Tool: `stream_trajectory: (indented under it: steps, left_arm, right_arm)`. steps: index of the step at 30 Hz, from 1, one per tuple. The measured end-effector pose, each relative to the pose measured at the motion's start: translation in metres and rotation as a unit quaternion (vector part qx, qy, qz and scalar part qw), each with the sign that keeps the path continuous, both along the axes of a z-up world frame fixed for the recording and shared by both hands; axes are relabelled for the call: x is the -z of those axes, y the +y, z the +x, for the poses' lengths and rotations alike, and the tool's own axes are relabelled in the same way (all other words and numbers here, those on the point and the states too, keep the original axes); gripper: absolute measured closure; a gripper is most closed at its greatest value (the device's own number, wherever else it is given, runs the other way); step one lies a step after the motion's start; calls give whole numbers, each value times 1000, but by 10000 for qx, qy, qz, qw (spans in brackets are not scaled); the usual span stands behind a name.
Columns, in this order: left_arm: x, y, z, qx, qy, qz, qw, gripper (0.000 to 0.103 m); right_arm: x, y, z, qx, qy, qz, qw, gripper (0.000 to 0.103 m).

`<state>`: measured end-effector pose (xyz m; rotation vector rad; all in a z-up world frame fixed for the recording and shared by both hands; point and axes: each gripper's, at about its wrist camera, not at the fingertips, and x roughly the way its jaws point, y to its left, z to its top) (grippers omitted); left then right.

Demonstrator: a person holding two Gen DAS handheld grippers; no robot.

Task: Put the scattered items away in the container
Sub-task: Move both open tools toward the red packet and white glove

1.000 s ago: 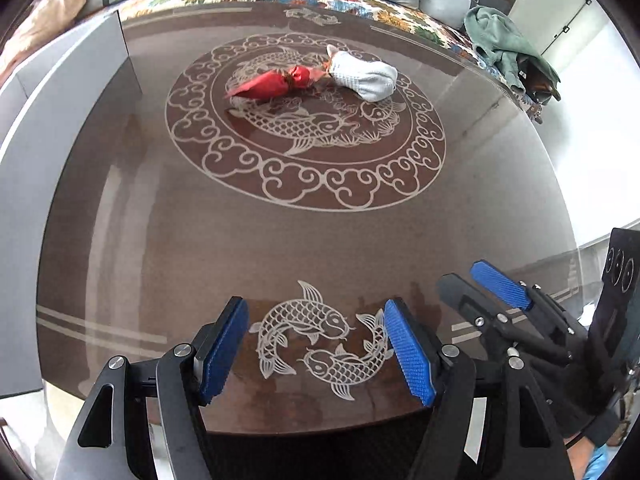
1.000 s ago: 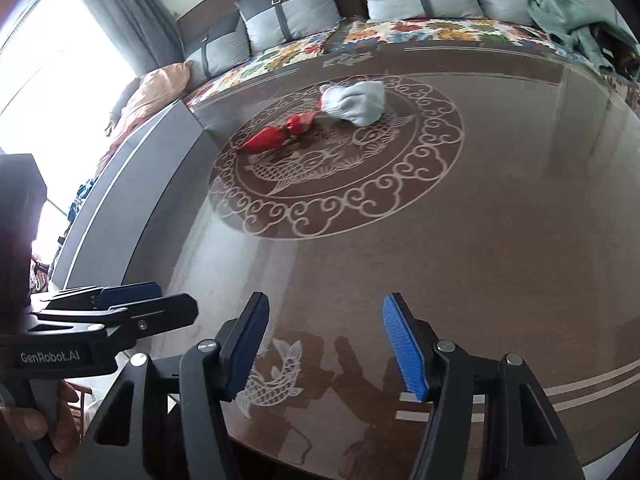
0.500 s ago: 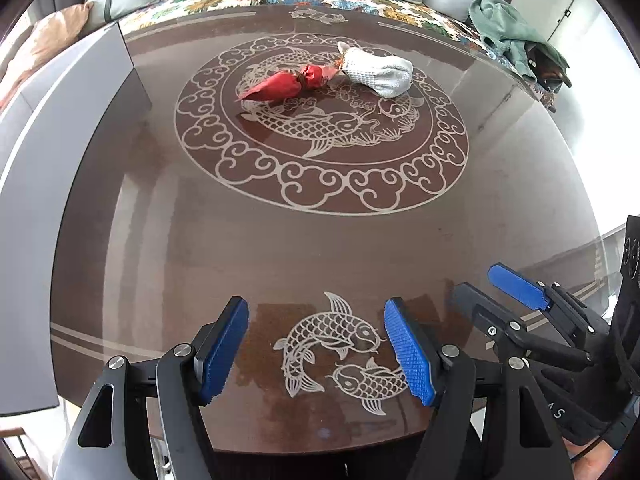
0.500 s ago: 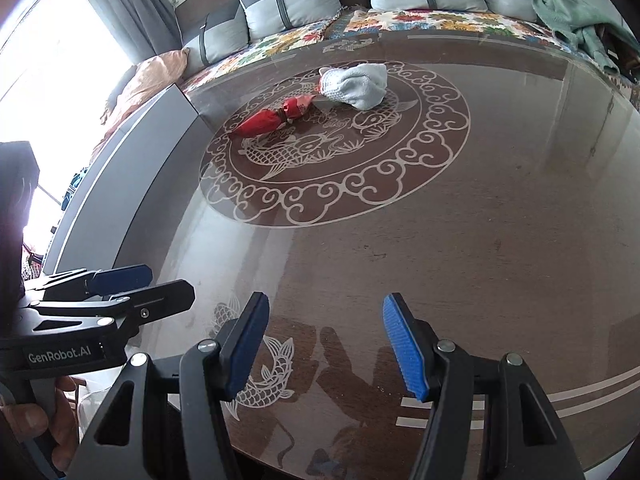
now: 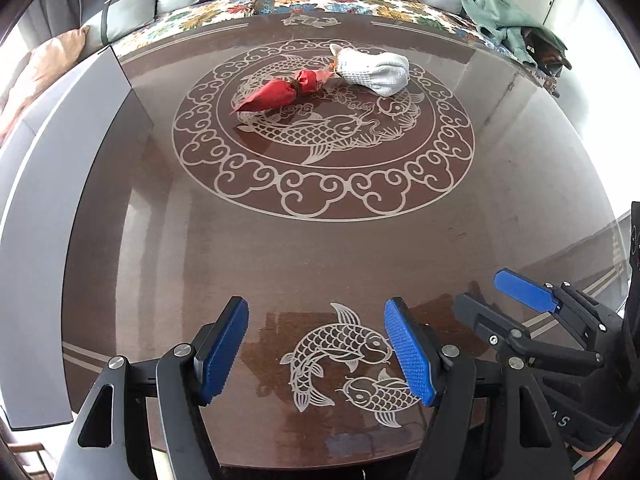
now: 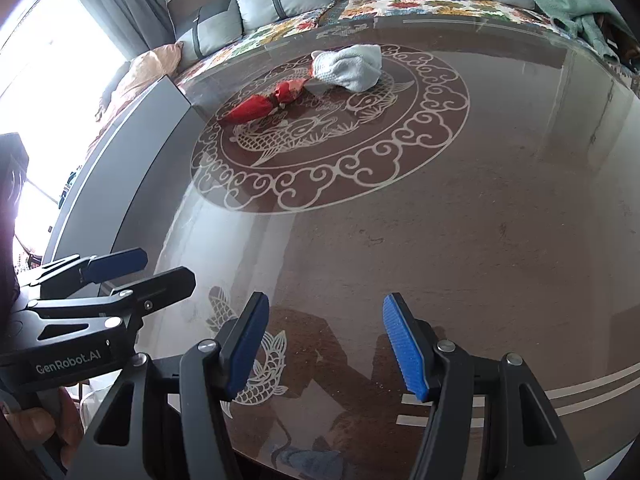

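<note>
The left gripper (image 5: 316,354), lettered "GenRobot.AI", and right gripper (image 6: 324,346) are hovering with jaws apart. At twelve o'clock on the brown glass-topped desk (image 5: 320,260), a red tied foil bundle (image 5: 280,92) is touching a white knitted cloth (image 5: 376,70).

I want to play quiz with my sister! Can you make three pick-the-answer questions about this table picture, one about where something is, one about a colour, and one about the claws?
1. Where do the red tied cloth bundle and the white knitted cloth bundle lie?
A. on the sofa
B. inside the round fish pattern on the brown table
C. between the claws

2. What colour are the claw pads?
A. blue
B. green
C. yellow

3. How are the left claw and the right claw?
A. both shut on cloth
B. one open, one shut
C. both open and holding nothing

Answers: 1 B, both bundles sit within the ring of swirls. 2 A, the ribbed pads are bright blue. 3 C, bare table shows between each pair of fingers.
</note>
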<state>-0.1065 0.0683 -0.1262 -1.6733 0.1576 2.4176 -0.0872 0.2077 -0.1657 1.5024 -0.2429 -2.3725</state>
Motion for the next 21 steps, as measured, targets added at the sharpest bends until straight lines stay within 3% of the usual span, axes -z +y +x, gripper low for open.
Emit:
stream_trajectory:
  steps: [13,21]
  left_arm:
    - [13,0,-4,-12,-122,-11,9999,33]
    - [19,-8,-12,-115,-226,132,9996,33]
  right_arm:
    - [5,-7,-1,-151,-2,-21,9999,42]
    - [-9,-6,-18,-479,404,-179,9979,42]
